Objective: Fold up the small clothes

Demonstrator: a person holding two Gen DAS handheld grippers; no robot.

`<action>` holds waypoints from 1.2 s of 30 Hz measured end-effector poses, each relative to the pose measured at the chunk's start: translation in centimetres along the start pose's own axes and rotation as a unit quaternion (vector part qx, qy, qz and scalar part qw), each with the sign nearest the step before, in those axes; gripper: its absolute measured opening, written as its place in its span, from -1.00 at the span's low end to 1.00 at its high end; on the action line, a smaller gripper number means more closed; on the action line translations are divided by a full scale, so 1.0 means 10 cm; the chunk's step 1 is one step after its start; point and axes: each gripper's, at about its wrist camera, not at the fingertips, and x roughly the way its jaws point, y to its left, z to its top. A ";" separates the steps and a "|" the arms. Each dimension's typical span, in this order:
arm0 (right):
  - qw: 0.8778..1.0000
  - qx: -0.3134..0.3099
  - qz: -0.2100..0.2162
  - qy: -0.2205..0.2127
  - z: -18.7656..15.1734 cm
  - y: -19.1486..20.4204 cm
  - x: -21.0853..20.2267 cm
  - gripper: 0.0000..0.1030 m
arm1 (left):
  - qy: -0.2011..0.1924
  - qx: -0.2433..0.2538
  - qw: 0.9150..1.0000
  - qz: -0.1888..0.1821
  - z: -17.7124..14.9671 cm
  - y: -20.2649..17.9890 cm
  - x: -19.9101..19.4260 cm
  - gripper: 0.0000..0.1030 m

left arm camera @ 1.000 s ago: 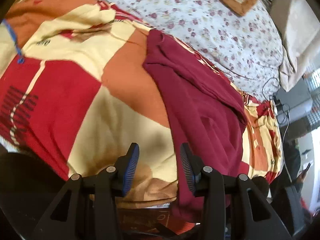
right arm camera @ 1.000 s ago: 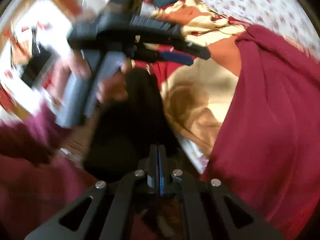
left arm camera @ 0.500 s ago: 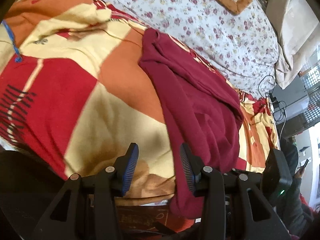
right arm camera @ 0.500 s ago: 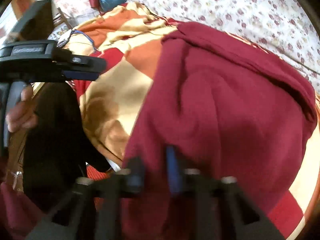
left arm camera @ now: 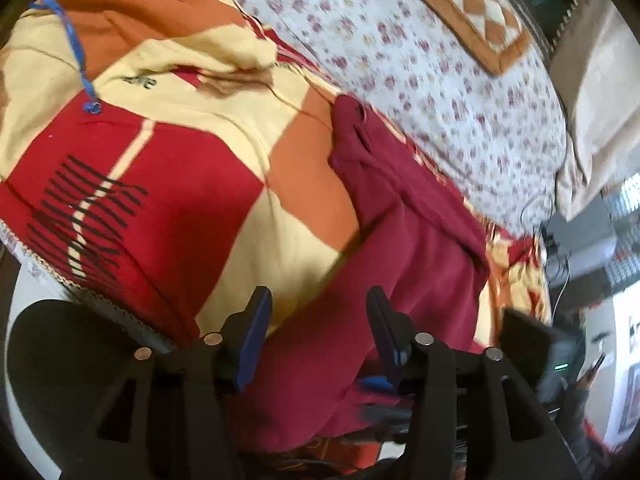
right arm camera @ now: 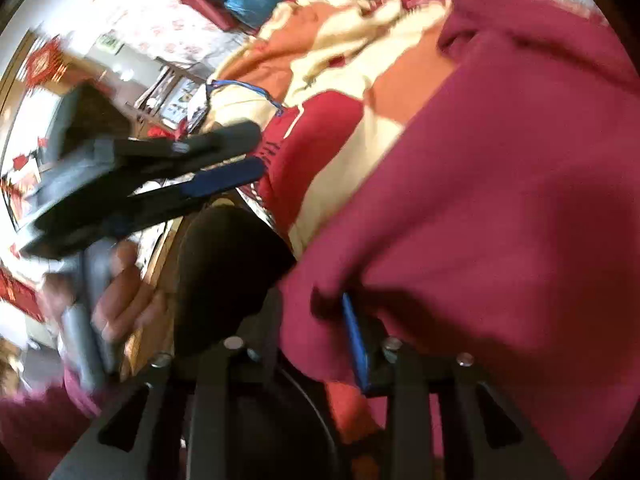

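Garment: maroon garment (left arm camera: 420, 248) lies on the patchwork blanket (left arm camera: 192, 184) at the bed's near edge, partly overhanging.
Left claw (left arm camera: 316, 332): released, just opening wider, cloth between fingers.
Right claw (right arm camera: 316, 332): just opening; cloth drapes over it.
Right view only: hand (right arm camera: 120, 296).
Beyond: floral sheet (left arm camera: 432, 64), checkered mat (left arm camera: 472, 12).

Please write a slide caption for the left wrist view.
Open left gripper over the hanging hem of a maroon garment on a patchwork bedspread.
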 end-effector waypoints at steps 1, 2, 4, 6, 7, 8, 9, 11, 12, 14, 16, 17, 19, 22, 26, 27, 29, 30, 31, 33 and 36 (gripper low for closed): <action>1.000 -0.007 -0.016 -0.003 -0.06 -0.02 -0.14 -0.32 | 0.008 0.004 1.000 0.002 -0.02 -0.01 0.06 -0.22; 0.999 -0.004 -0.033 -0.008 -0.17 -0.09 -0.37 -0.29 | 0.015 0.006 1.000 0.003 -0.04 -0.01 0.11 -0.22; 0.998 0.014 -0.060 -0.024 -0.36 -0.23 -0.77 -0.02 | 0.037 0.013 0.999 0.008 -0.08 -0.01 0.23 -0.22; 0.994 0.032 -0.104 -0.029 -0.54 -0.39 -1.06 0.17 | 0.056 0.030 0.998 0.017 -0.13 -0.03 0.32 -0.22; 0.991 0.040 -0.125 -0.025 -0.63 -0.46 -1.17 0.19 | 0.064 0.040 0.997 0.021 -0.16 -0.04 0.34 -0.22; 0.987 0.052 -0.149 -0.016 -0.76 -0.55 -1.26 0.19 | 0.073 0.050 0.996 0.025 -0.20 -0.04 0.35 -0.22; 0.985 0.063 -0.159 -0.008 -0.85 -0.62 -1.29 0.19 | 0.078 0.055 0.995 0.025 -0.22 -0.04 0.36 -0.22; 0.982 0.092 -0.164 0.016 -1.07 -0.77 -1.30 0.19 | 0.087 0.057 0.994 0.024 -0.26 -0.02 0.34 -0.20; 0.981 0.104 -0.164 0.025 -1.15 -0.82 -1.28 0.19 | 0.094 0.057 0.994 0.023 -0.27 0.01 0.33 -0.18; 0.979 0.126 -0.157 0.039 -1.28 -0.93 -1.14 0.19 | 0.106 0.049 0.993 0.033 -0.31 0.09 0.34 -0.11; 0.978 0.146 -0.141 0.049 -1.37 -0.99 -0.98 0.22 | 0.112 0.042 0.992 0.044 -0.33 0.16 0.35 -0.11; 0.978 0.151 -0.130 0.066 -1.42 -1.01 -0.84 0.24 | 0.113 0.039 0.992 0.048 -0.34 0.18 0.34 -0.11; 0.977 0.140 -0.139 0.084 -1.47 -1.02 -0.66 0.25 | 0.112 0.034 0.992 0.050 -0.34 0.20 0.33 -0.10; 0.976 0.145 -0.147 0.076 -1.47 -1.07 -0.46 0.25 | 0.123 0.033 0.991 0.047 -0.38 0.21 0.40 -0.06; 0.977 0.162 -0.128 0.050 -1.48 -1.17 -0.40 -0.27 | 0.147 0.030 0.987 0.050 -0.47 0.23 0.50 -0.05; 0.978 0.159 -0.126 0.040 -1.49 -1.16 -0.45 -0.83 | 0.149 0.031 0.987 0.049 -0.48 0.23 0.49 -0.05; 0.982 0.148 -0.118 0.022 -1.51 -1.08 -0.61 -0.87 | 0.150 0.027 0.987 0.047 -0.48 0.24 0.47 -0.05; 0.983 0.142 -0.116 0.020 -1.50 -1.04 -0.66 -0.87 | 0.151 0.023 0.987 0.043 -0.49 0.26 0.45 -0.05; 0.985 0.131 -0.116 0.016 -1.53 -0.96 -0.76 -0.87 | 0.152 0.019 0.987 0.040 -0.49 0.28 0.45 -0.03; 0.986 0.114 -0.121 0.009 -1.57 -0.86 -0.93 -0.87 | 0.152 0.016 0.988 0.037 -0.50 0.29 0.47 -0.01; 0.986 0.121 -0.116 -0.004 -1.57 -0.84 -1.18 -0.87 | 0.162 0.006 0.986 0.027 -0.53 0.30 0.58 0.02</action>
